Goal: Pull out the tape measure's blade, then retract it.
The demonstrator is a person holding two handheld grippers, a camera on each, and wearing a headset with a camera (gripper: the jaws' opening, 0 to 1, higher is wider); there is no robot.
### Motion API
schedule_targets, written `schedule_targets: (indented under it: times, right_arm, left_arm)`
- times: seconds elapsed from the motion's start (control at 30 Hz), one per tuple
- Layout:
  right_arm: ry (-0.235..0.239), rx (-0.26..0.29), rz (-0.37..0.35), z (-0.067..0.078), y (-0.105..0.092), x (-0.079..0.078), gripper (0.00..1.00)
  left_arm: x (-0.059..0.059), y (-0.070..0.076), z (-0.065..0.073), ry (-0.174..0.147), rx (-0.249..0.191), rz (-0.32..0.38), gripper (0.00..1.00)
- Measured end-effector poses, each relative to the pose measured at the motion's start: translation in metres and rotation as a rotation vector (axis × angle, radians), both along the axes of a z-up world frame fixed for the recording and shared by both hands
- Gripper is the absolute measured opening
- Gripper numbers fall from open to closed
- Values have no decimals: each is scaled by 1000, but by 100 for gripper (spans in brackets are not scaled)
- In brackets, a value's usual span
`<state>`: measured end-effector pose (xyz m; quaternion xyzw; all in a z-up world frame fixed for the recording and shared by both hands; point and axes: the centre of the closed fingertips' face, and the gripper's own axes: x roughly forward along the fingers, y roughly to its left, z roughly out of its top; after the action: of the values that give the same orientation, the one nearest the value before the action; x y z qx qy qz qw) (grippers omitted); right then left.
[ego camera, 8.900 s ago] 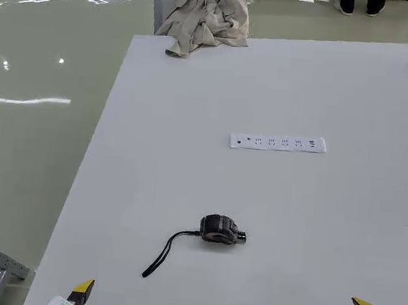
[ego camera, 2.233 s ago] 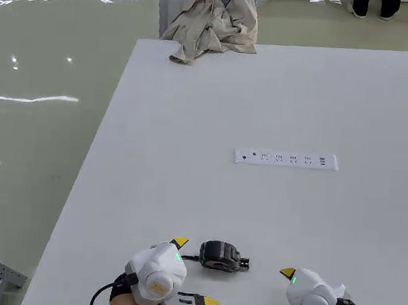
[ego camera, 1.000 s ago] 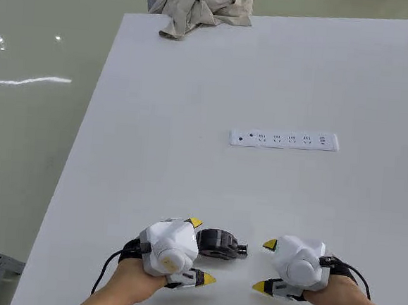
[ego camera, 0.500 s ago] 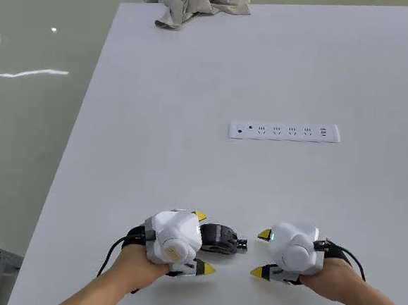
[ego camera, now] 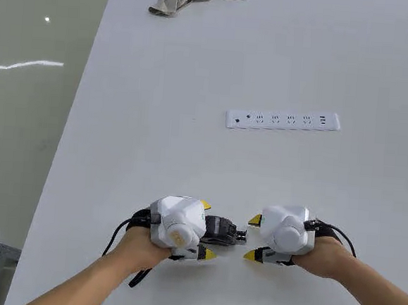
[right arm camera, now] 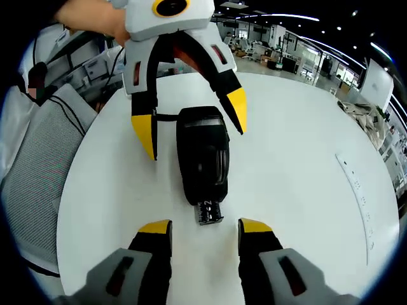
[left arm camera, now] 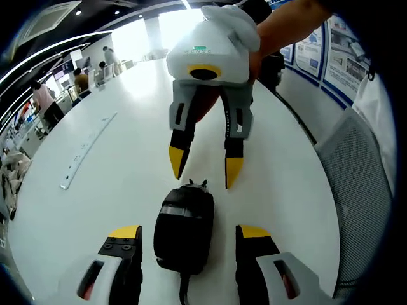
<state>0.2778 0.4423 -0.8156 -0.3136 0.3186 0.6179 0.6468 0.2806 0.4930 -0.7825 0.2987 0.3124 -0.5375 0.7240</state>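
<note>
Both wide apart, empty: straddled tape measure (right arm camera: 203,159) with left gripper (left arm camera: 189,232) to steady it, aimed right gripper (right arm camera: 205,227) at hook (right arm camera: 208,213).

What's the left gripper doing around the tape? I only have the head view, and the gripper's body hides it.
Observer: In the left gripper view, the left gripper is open, with one jaw on each side of the tape and a gap showing on both sides.
Operator: Where's the hook?
Observer: The right gripper view shows the hook seated at the tape's near end, at the mouth of the open right gripper, not gripped.
</note>
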Motion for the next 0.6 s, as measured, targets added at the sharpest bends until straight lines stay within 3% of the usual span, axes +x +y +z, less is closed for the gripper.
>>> schedule_targets:
  times: [0.6]
  right_arm:
    - [15,-5,28,-11,7,4,37]
  left_arm:
    - [0,-11,-12,22,42,-104,49]
